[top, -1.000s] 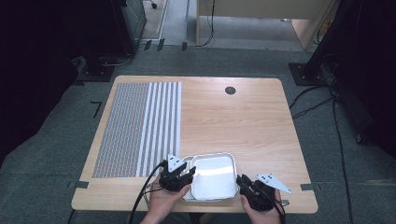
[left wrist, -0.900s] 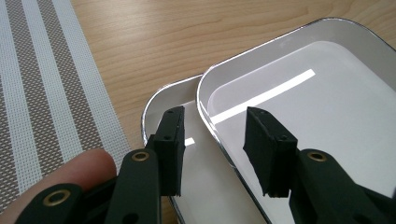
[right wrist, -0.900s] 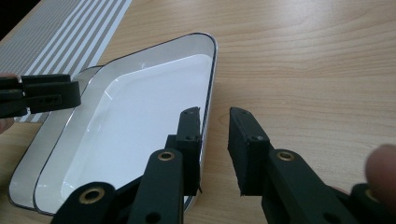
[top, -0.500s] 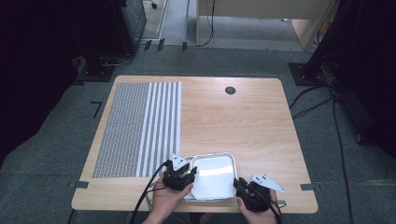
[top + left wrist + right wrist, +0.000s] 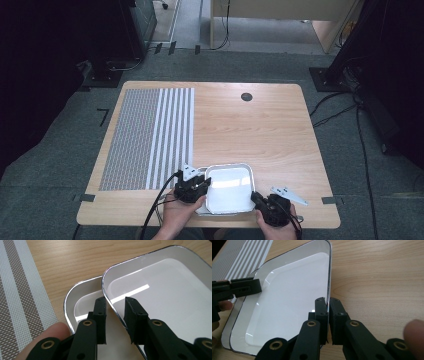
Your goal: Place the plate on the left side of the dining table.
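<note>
Lifting: upper tray (image 5: pixel 230 187) held by both grippers at the table's 6 o'clock edge, raised off a second tray beneath it
Right gripper (image 5: pixel 328 305): jaws pinched together on the upper tray's right rim
Left gripper (image 5: pixel 115 307): jaws astride the upper tray's left rim, one inside and one outside, a little gap showing, so seemingly not clamped tight
Lower tray (image 5: pixel 75 303): flat on the wood, its corner peeking out at 9 o'clock of the upper one
Change: against a second ago the right gripper has slid in closer along the near edge and the tray sits slightly nearer the person
Meaning: stacked trays appear to be separating, my judgement
Placemat (image 5: pixel 150 135): striped, at 10 o'clock of the trays
Table (image 5: pixel 260 125): bare wood, dark round grommet (image 5: pixel 246 96) at 12 o'clock
</note>
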Available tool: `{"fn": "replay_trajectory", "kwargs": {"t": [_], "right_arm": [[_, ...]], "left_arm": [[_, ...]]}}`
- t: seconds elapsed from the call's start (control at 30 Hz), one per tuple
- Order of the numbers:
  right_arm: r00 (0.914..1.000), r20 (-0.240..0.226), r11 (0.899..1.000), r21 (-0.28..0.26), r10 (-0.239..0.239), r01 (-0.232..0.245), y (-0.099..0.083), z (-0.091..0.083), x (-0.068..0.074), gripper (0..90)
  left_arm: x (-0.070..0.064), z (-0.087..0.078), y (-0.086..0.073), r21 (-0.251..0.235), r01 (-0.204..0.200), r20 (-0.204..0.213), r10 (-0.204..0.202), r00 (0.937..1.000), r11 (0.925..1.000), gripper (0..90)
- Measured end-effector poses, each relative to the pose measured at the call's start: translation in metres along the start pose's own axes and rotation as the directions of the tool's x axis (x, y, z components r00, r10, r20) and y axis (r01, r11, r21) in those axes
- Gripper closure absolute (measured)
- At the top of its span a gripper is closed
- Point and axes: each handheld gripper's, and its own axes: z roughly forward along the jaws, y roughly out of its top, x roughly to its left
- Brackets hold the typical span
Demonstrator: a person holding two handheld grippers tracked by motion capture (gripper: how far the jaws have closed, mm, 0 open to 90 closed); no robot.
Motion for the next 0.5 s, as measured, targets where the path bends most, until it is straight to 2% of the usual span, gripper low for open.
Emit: {"fn": "replay_trajectory", "kwargs": {"t": [0.17, 0.5], "right_arm": [[0.9992, -0.019, 0.999, -0.008, 0.034, -0.035, 0.0, 0.0, -0.003, 87.7], [0.9988, -0.042, 0.999, -0.047, 0.026, -0.028, 0.006, 0.001, 0.011, 88.0]], "left_arm": [[-0.001, -0.005, 0.002, -0.027, -0.01, -0.003, 0.01, 0.9999, 0.9996, 73.4], [0.003, -0.019, 0.015, -0.091, 0.002, -0.038, -0.006, 0.9993, 0.9959, 76.6]]}}
